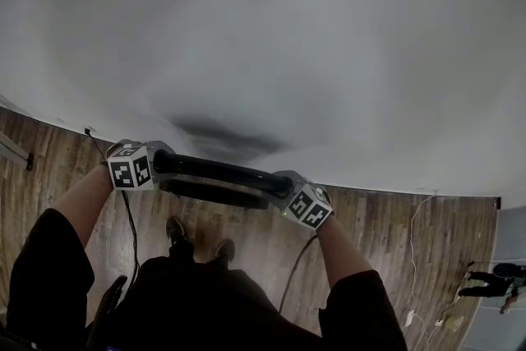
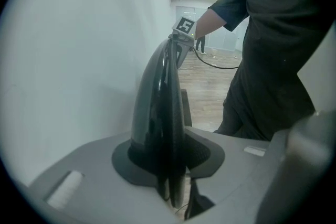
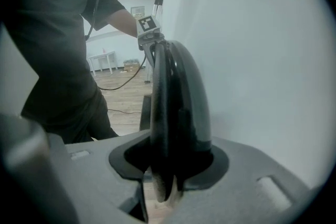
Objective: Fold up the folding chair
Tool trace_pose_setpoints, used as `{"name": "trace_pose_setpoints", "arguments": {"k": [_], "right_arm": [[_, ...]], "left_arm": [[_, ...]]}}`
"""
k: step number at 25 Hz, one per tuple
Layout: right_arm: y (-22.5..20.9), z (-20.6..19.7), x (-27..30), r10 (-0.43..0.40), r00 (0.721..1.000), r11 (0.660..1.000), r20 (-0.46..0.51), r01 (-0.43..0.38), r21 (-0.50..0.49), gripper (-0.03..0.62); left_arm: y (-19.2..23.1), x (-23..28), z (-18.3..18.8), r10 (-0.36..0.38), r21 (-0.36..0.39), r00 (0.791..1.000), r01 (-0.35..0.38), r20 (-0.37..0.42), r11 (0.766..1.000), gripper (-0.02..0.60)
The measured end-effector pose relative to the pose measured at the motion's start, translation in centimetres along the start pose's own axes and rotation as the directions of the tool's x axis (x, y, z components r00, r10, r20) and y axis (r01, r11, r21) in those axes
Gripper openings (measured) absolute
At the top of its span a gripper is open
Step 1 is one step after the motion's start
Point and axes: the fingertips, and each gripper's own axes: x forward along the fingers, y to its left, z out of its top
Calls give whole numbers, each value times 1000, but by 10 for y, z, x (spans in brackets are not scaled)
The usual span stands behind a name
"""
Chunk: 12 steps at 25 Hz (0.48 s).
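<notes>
The folding chair (image 1: 215, 170) is folded flat, a glossy black slab held up on edge close to a white wall. My left gripper (image 1: 160, 164) straddles its left end and my right gripper (image 1: 283, 189) its right end. In the left gripper view the chair (image 2: 157, 97) runs up between the jaws of the left gripper (image 2: 170, 165), and a sliver of the right pad's face shows beside it. In the right gripper view the chair (image 3: 181, 97) stands between the jaws of the right gripper (image 3: 168, 165), with a dark gap on its left side. Both grippers look open around the chair.
The white wall (image 1: 263, 29) fills the space just beyond the chair. Below is a wood floor (image 1: 386, 226) with the person's shoes (image 1: 177, 230) and trailing cables (image 1: 127, 218). Another person (image 1: 493, 279) stands far off at the right. A white table (image 3: 102, 60) stands in the background.
</notes>
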Motion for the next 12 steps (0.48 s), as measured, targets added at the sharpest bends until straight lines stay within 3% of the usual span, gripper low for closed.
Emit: {"name": "trace_pose_setpoints", "arguments": {"k": [5, 12], "right_arm": [[-18, -2, 4, -93, 995, 996, -27, 93, 9, 174], [-41, -3, 5, -163, 986, 986, -47, 164, 29, 210]], "left_arm": [[17, 4, -2, 60, -13, 998, -60, 6, 998, 134], [41, 7, -2, 139, -40, 990, -138, 5, 990, 175]]}}
